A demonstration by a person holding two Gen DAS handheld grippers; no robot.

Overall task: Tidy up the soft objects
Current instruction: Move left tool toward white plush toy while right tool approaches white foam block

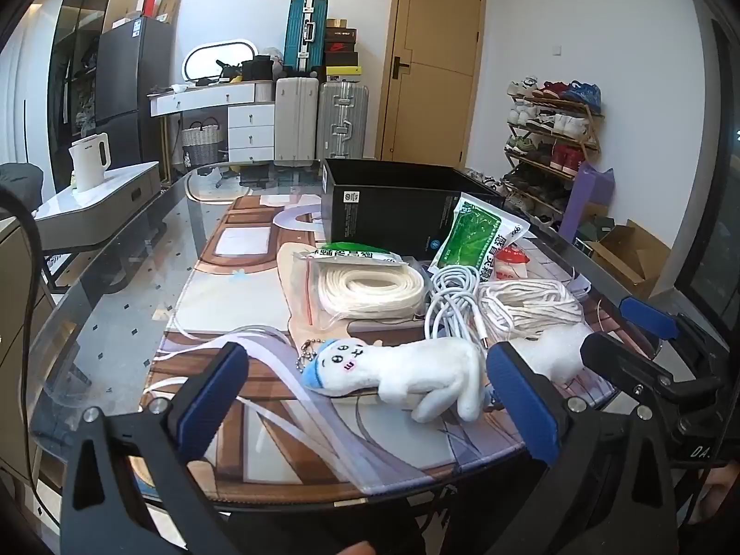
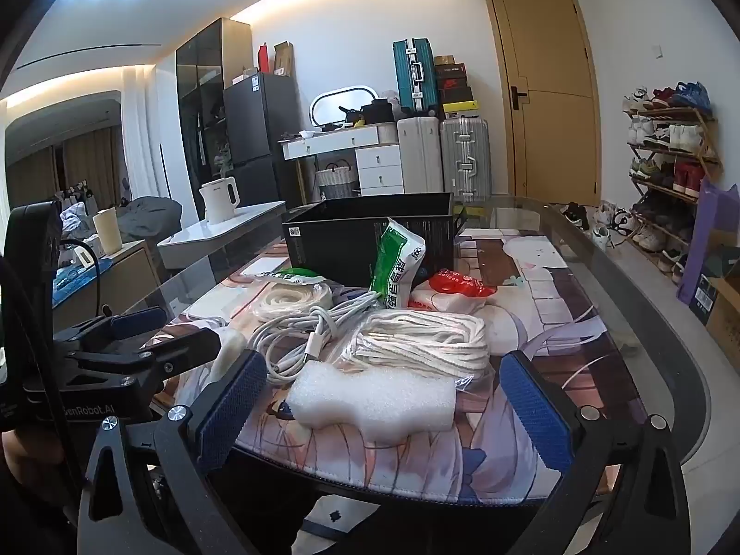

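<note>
both grippers are wide open and nothing is held. the plush toy lies between the left gripper fingers, at 6 o'clock from the black box. it should be squeezed gently at its middle. "openrobot.ai" can be read on the left gripper; the right gripper faces the foam block.

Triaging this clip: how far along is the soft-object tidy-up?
Done: nothing visible; the black box shows no items inside. In hand: nothing. Left tongs open around the plush toy, right tongs open at the foam block. Left: rope bundle, cable, packets.
</note>
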